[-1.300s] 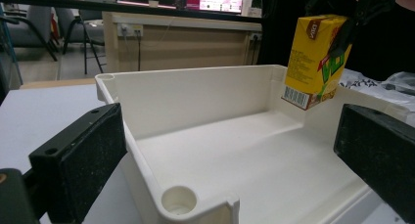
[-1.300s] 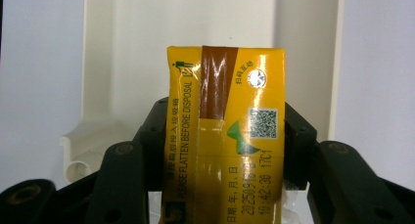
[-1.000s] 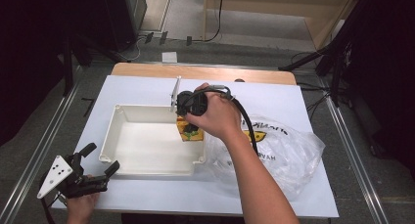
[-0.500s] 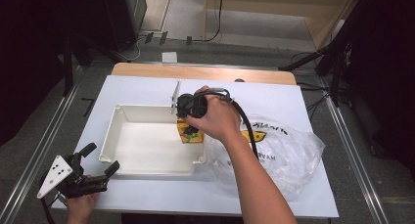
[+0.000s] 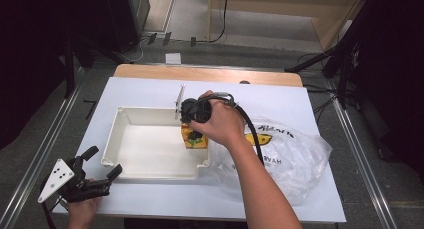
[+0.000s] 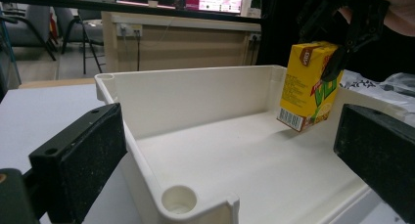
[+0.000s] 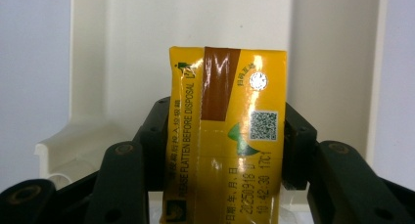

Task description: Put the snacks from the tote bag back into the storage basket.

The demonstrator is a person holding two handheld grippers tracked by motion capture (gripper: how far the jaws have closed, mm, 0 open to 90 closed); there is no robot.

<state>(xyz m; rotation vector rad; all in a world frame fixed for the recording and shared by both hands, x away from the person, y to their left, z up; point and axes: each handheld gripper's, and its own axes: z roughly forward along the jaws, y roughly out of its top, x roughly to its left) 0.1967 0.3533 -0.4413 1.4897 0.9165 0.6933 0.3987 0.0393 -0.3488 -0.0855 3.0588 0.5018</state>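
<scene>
A yellow drink carton (image 5: 193, 138) (image 6: 309, 84) (image 7: 226, 136) hangs just above the floor of a white tray (image 5: 150, 149) (image 6: 195, 101) (image 7: 88, 48), near its right wall. My right gripper (image 5: 196, 128) (image 7: 226, 145) is shut on the carton, jaws pressing its two sides from above. In the left gripper view the right gripper (image 6: 342, 33) holds the carton's top. My left gripper (image 5: 102, 165) (image 6: 230, 155) rests open off the tray's near left corner, nothing between its jaws.
A clear plastic bag (image 5: 285, 154) with printing lies crumpled on the white table (image 5: 150, 89) right of the tray. A wooden table edge (image 5: 210, 74) runs along the back. Cables cross the floor beyond.
The right gripper with the carton has barely shifted over the tray's right side. The left gripper has stayed put.
</scene>
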